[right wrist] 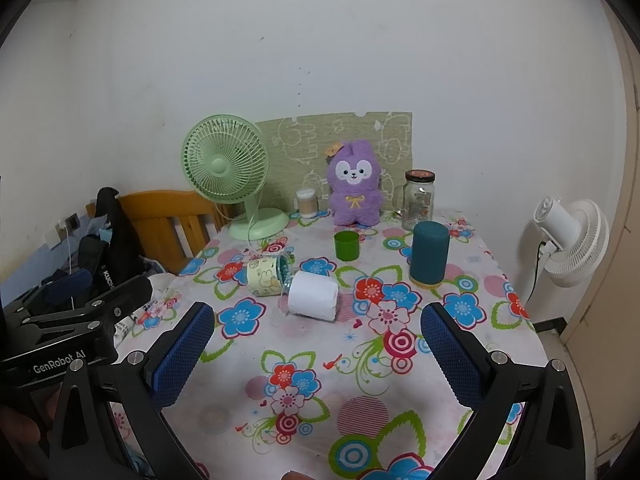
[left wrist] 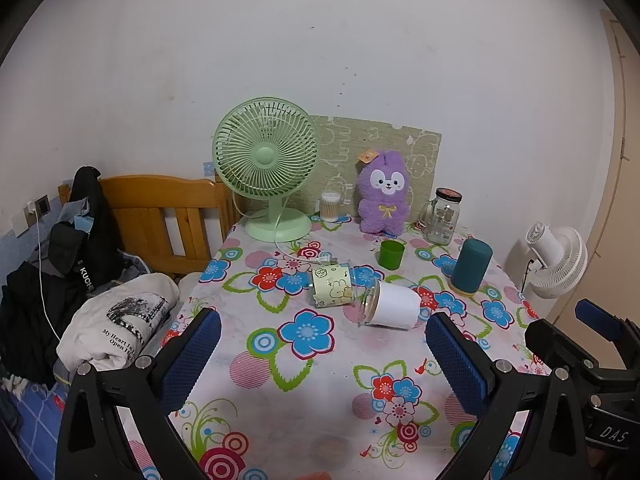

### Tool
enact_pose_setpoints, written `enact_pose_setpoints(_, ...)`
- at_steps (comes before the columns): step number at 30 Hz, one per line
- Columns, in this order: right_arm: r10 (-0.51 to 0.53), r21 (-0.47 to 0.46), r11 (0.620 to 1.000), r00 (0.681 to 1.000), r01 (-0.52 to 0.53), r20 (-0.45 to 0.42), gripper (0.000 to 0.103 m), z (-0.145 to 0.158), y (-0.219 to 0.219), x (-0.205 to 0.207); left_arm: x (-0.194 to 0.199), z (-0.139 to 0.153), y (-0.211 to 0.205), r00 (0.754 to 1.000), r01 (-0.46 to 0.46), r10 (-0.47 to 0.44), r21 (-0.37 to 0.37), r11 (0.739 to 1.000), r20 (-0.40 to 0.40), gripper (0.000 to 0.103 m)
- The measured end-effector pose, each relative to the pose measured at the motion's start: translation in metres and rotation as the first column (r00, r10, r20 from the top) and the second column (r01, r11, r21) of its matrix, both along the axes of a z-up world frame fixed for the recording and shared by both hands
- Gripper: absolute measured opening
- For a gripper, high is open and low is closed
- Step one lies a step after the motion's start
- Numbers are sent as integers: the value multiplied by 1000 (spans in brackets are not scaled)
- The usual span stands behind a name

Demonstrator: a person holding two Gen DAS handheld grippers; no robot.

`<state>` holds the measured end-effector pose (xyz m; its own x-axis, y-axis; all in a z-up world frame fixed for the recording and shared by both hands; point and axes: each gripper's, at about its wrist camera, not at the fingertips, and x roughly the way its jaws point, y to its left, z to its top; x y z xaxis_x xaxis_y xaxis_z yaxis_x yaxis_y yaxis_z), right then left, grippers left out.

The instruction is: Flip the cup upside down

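Clear glass cup with a white paper sleeve [left wrist: 390,305] [right wrist: 312,295]: lay on its side near the middle of the flower-printed tablecloth [left wrist: 304,392] [right wrist: 320,380], mouth turned toward the left. Touched, or nearly touched, at that mouth a second tipped glass cup wrapped in a pale green cartoon sleeve [left wrist: 332,285] [right wrist: 266,276], also on its side. Stood upright just behind: a small green plastic cup [left wrist: 392,254] [right wrist: 346,245]; farther right, a tall teal cylinder with a yellow base [left wrist: 471,266] [right wrist: 429,255]. Lined the back edge: a mint-green desk fan [left wrist: 267,160] [right wrist: 226,168], a purple plush bunny [left wrist: 383,194] [right wrist: 354,184] and a lidded glass jar [left wrist: 443,216] [right wrist: 418,199]. Hovered low over the near end of the table, well short of the cups: left gripper [left wrist: 322,354], blue-padded jaws spread wide, nothing between them. Same for the right gripper [right wrist: 316,354]: jaws wide apart and empty, cup lying ahead between the lines of its fingers.
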<state>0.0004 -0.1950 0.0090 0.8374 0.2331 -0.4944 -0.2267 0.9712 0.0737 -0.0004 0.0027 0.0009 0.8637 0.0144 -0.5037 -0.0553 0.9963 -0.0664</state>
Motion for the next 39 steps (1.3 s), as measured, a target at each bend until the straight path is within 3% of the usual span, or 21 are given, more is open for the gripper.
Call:
enact_pose_setpoints(29,13,-10,1000,1000,-13,1,103,1,3,2,-1,-3,1,1000,-3,3,0,1000,-3,103)
enact_pose_setpoints(39,25,-11,1000,999,-26,-24,103,-5,1,10,4,-16,1,1000,8,-8,2,1000,-29,103)
